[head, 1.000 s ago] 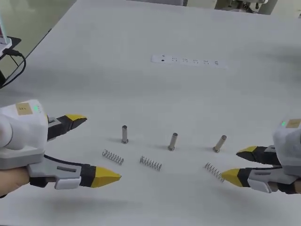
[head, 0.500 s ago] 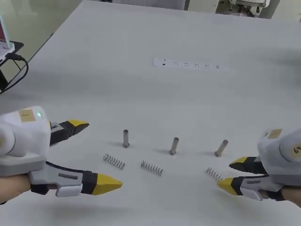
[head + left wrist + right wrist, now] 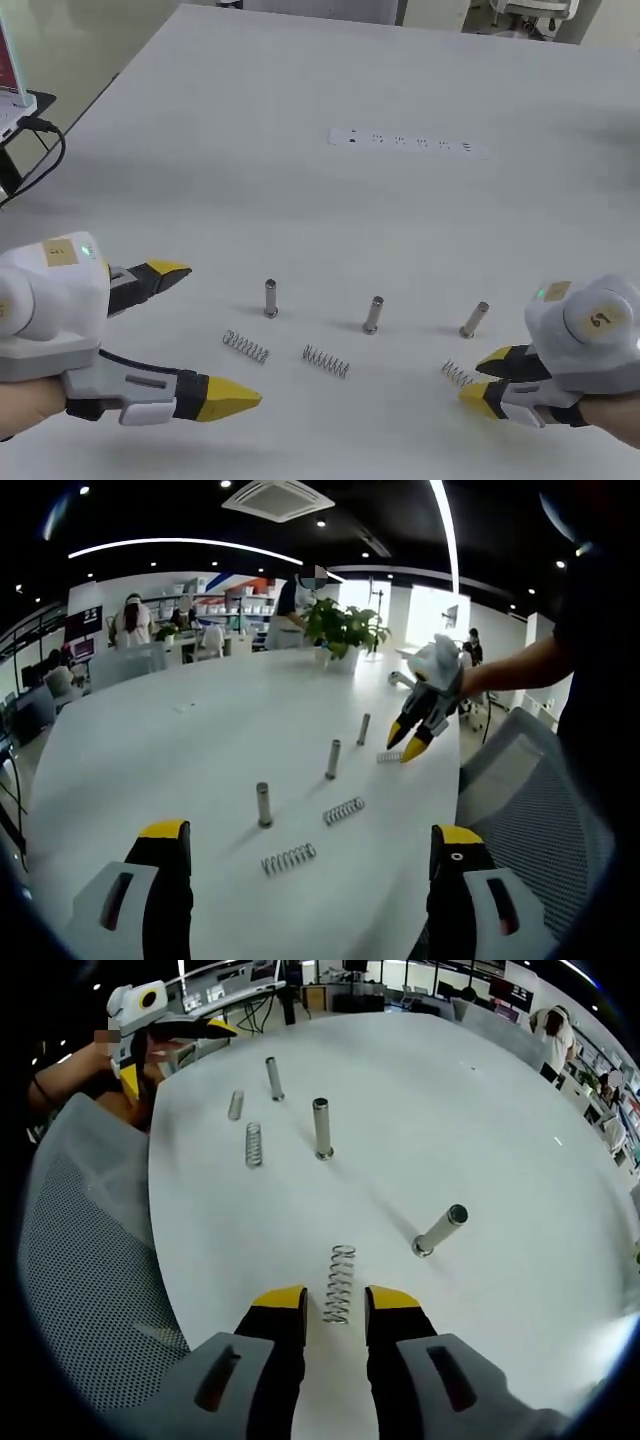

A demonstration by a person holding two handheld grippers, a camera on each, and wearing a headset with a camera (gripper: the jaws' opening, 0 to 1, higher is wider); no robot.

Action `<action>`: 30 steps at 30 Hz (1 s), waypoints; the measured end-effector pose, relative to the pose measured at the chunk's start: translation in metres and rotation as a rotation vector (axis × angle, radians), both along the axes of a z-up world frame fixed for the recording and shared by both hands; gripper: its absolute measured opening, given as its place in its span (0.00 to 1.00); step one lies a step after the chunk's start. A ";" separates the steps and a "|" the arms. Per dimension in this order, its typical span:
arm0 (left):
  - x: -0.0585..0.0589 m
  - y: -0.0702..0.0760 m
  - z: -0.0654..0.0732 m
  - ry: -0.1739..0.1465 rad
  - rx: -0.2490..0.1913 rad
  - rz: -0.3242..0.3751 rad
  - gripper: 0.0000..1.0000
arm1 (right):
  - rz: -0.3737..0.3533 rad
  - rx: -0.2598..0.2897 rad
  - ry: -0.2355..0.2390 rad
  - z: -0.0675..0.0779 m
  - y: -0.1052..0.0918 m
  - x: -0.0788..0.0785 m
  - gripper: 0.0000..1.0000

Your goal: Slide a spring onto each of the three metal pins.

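Note:
Three short metal pins stand in a row on the white table: left [image 3: 270, 298], middle [image 3: 374, 313], right [image 3: 474, 319]. A bare spring lies in front of each: left [image 3: 245, 346], middle [image 3: 325, 361], right [image 3: 457, 373]. My left gripper [image 3: 200, 335] is wide open, left of the left pin and spring, holding nothing; its own view has the nearest pin [image 3: 263, 804] and spring [image 3: 289, 858] ahead. My right gripper [image 3: 483, 378] is open with a narrow gap, its tips either side of the right spring's [image 3: 339, 1282] near end. The right pin [image 3: 440, 1230] stands just beyond.
A flush power strip [image 3: 400, 141] sits in the table farther back. A black cable [image 3: 40, 140] hangs off the table's left edge. A mesh chair [image 3: 90, 1260] is close to the table's near edge. People and plants [image 3: 345, 630] are in the background.
My right gripper has moved left onto the right spring, and its jaws have narrowed. The left gripper has stayed roughly in place. The head camera has shifted slightly.

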State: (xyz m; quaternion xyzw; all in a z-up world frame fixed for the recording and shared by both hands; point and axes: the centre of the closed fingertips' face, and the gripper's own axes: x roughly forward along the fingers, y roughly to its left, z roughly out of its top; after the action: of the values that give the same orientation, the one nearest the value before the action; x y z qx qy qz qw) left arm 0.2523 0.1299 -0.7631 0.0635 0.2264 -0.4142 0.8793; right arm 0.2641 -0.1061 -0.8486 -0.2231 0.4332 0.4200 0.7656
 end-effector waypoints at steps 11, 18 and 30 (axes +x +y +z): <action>-0.001 0.001 0.001 -0.003 -0.006 0.004 0.97 | 0.026 -0.043 -0.001 -0.007 0.000 -0.003 0.16; -0.002 0.002 0.000 -0.003 -0.001 0.006 0.97 | 0.026 -0.057 -0.004 -0.009 -0.001 -0.003 0.11; -0.004 -0.001 -0.001 0.001 -0.006 -0.002 0.96 | 0.017 -0.053 -0.017 -0.008 -0.003 0.000 0.08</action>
State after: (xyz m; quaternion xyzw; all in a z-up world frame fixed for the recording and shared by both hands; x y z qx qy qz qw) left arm 0.2486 0.1289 -0.7636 0.0609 0.2254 -0.4160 0.8789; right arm 0.2643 -0.1091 -0.8564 -0.2504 0.4356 0.4130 0.7596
